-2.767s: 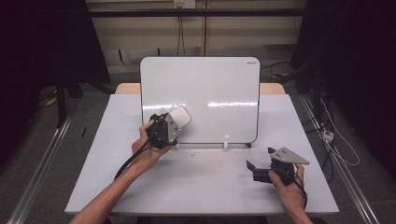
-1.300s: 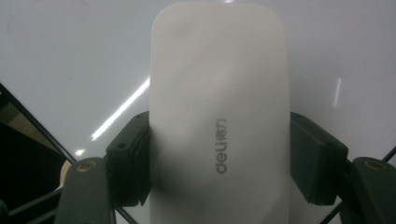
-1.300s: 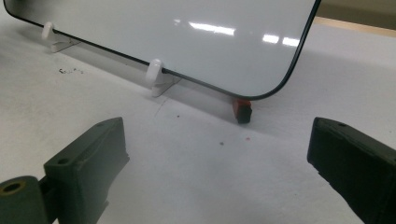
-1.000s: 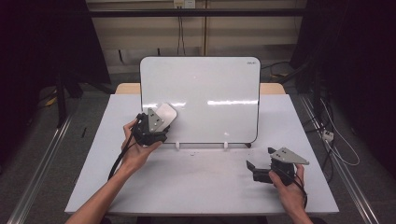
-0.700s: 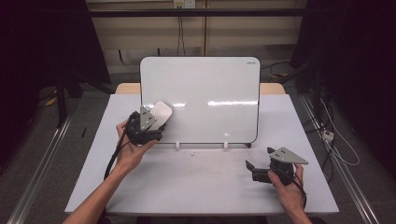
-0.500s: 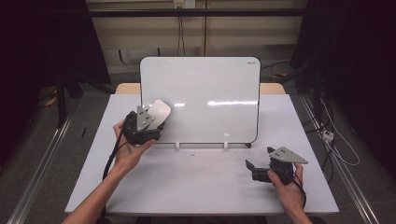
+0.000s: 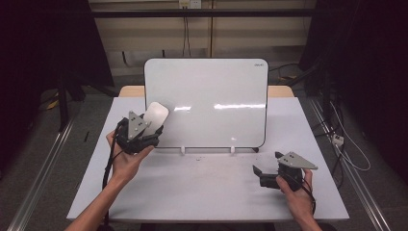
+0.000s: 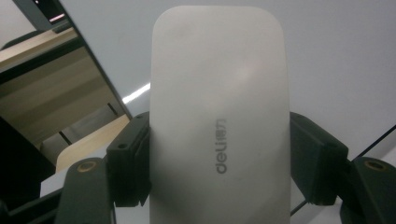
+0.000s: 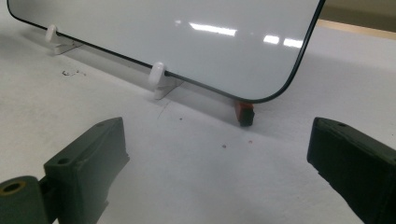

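A white whiteboard [image 7: 211,101] stands upright on small white feet at the back of the table. My left gripper [image 7: 150,126] is shut on a white eraser [image 7: 155,115], a flat rounded block with grey lettering [image 8: 219,116], held up at the board's lower left corner; whether it touches the board I cannot tell. My right gripper [image 7: 258,174] rests low on the table at the front right, jaws wide apart with nothing between them [image 9: 217,163]. It points at the board's lower right corner [image 9: 275,93].
The white table [image 7: 202,187] has bare room in front of the board. A small red-and-black piece [image 9: 243,113] lies under the board's right corner. White feet [image 9: 159,79] hold the board's lower edge. Dark floor and cables surround the table.
My left gripper has carried the eraser left and slightly up along the board, from its lower middle-left to its left edge. The right gripper has stayed put.
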`<state>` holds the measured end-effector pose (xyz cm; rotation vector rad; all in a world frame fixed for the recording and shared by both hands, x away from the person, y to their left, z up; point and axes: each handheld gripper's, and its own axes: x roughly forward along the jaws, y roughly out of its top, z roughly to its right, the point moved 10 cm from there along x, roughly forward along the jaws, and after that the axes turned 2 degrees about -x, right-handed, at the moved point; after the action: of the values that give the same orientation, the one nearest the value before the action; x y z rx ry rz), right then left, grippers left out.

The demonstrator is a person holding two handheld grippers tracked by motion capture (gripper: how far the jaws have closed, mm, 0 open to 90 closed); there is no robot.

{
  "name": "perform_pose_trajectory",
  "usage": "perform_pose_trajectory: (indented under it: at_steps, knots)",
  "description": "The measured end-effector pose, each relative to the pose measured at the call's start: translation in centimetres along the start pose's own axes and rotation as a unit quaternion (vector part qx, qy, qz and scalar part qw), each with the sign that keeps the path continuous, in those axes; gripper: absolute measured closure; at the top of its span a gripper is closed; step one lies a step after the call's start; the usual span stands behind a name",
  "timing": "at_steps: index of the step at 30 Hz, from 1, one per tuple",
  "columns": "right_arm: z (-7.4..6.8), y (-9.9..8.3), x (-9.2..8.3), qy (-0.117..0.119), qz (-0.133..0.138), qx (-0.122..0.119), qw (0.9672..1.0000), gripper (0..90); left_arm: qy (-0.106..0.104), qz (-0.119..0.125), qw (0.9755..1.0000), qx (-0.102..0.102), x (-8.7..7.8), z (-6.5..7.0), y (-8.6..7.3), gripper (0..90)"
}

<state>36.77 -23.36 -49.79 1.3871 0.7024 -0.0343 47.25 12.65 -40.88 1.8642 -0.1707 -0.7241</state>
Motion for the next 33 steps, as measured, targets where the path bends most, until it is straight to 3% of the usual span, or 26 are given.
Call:
perform_pose_trajectory:
  at_steps: [4,6,11,12,13,15,17,19,20,22,27,33]
  knots:
    - [0.0,0.0,0.0,-0.001,0.0,0.0,1.0,4.5,-0.001,0.002,1.0,-0.006,-0.3,0.0,-0.5,31.2]
    - [0.1,0.1,0.1,-0.003,0.0,0.001,1.0,4.5,0.001,-0.005,1.0,0.001,-0.4,-0.1,-0.9,31.2]
    - [0.0,0.0,0.1,-0.004,-0.003,0.001,1.0,4.6,-0.007,-0.008,0.9999,-0.003,0.7,1.0,-1.6,31.2]
    - [0.0,0.0,0.1,-0.004,-0.003,0.002,1.0,4.6,-0.011,-0.019,0.9997,0.009,0.7,1.2,-1.9,31.2]
    - [0.1,0.0,0.1,-0.005,-0.003,0.002,1.0,4.6,-0.011,-0.013,0.9998,0.002,1.0,1.5,-1.9,31.2]
    - [0.1,0.0,0.1,-0.005,-0.001,0.001,1.0,4.5,-0.009,-0.022,0.9996,0.014,1.4,1.8,-2.1,31.2]
    - [0.0,0.0,0.2,-0.003,-0.002,0.0,1.0,4.6,-0.009,-0.022,0.9997,0.009,2.1,2.2,-2.2,31.2]
    - [-0.1,0.1,0.2,0.001,-0.001,-0.001,1.0,4.6,0.0,-0.029,0.9992,0.028,2.7,2.4,-2.3,31.2]
    - [-0.2,0.1,0.2,0.003,-0.001,-0.001,1.0,4.5,-0.001,-0.028,0.9993,0.024,2.8,2.6,-2.1,31.2]
    - [-0.2,0.1,0.2,0.005,0.0,0.0,1.0,4.6,0.0,-0.027,0.9993,0.024,3.0,2.5,-1.9,31.2]
    - [-0.3,0.1,0.4,0.009,-0.001,-0.004,1.0,4.6,0.023,-0.031,0.9977,0.055,3.6,2.4,-1.9,31.2]
    - [-0.5,0.2,0.5,0.014,-0.001,-0.004,0.9999,4.6,0.026,-0.054,0.9963,0.062,4.7,2.5,-2.9,31.2]
